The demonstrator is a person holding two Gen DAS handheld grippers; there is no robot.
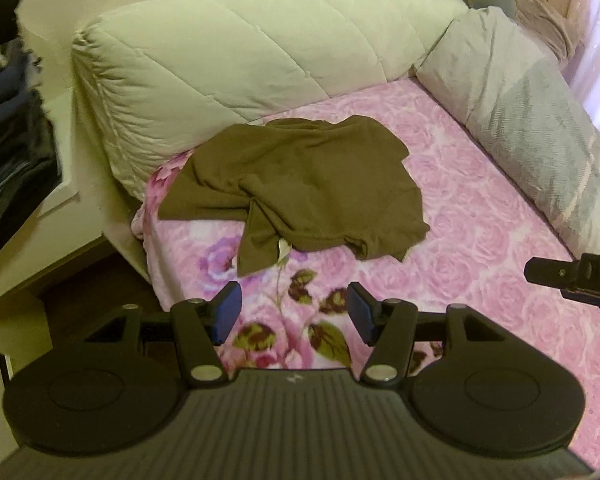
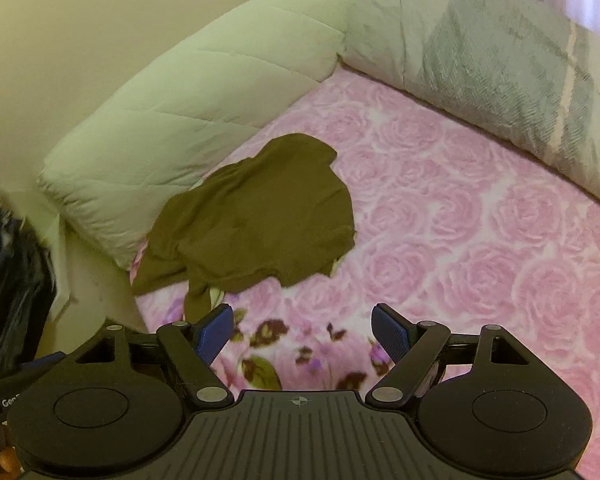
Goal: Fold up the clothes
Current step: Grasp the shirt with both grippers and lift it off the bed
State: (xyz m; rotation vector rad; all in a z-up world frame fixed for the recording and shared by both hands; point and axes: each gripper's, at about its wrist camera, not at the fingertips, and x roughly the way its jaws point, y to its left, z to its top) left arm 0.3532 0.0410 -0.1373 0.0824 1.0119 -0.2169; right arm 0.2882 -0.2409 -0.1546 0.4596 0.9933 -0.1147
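Olive-brown shirt lies crumpled on the pink rose bedspread, near the bed's left edge, its far side against the quilted cream duvet. Left gripper and right gripper both hover short of it, fingers spread wide, nothing between them. Risk: a pinch into the bunched folds likely catches several layers, or the bedspread beneath, so the shirt would lift tangled.
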